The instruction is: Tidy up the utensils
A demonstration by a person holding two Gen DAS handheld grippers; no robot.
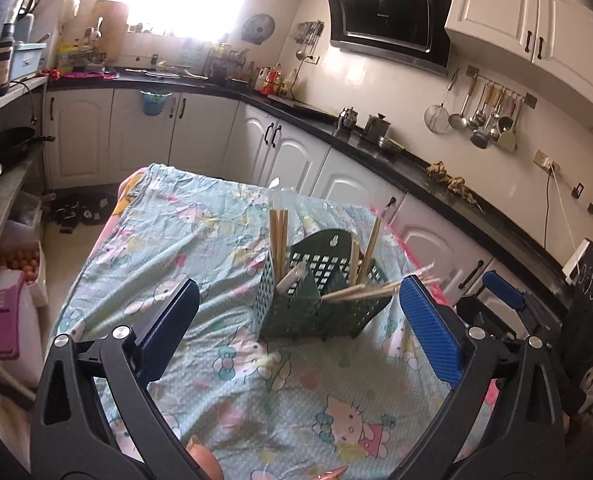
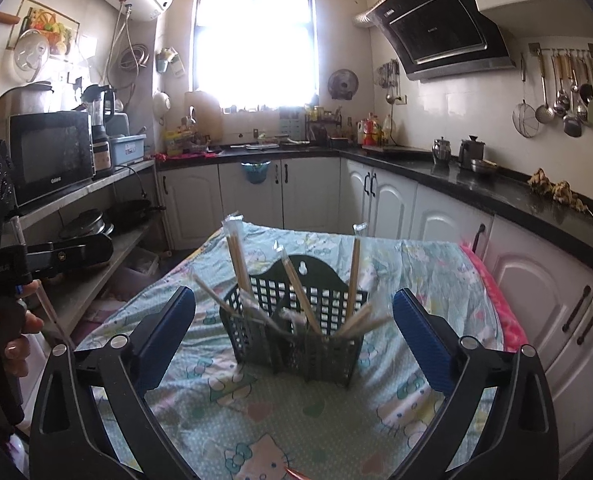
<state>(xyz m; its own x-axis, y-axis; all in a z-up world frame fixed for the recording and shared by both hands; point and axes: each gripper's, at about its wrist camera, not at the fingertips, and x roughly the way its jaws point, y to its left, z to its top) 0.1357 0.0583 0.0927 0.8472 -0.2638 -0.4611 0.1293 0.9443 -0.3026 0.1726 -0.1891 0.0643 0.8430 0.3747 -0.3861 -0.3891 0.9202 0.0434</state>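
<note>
A dark green perforated utensil basket stands on the table with the Hello Kitty cloth. Several wrapped wooden chopsticks stand or lean in its compartments. My left gripper is open and empty, its blue pads either side of the basket, a little short of it. In the right wrist view the same basket with chopsticks sits between the pads of my right gripper, which is open and empty. The left gripper's body shows at the left edge there. The right gripper's body shows at the right in the left wrist view.
Black countertops with white cabinets run along the back and right. Ladles and strainers hang on the wall. Shelves with a microwave and pans stand at the left. A pink edge borders the table on the right.
</note>
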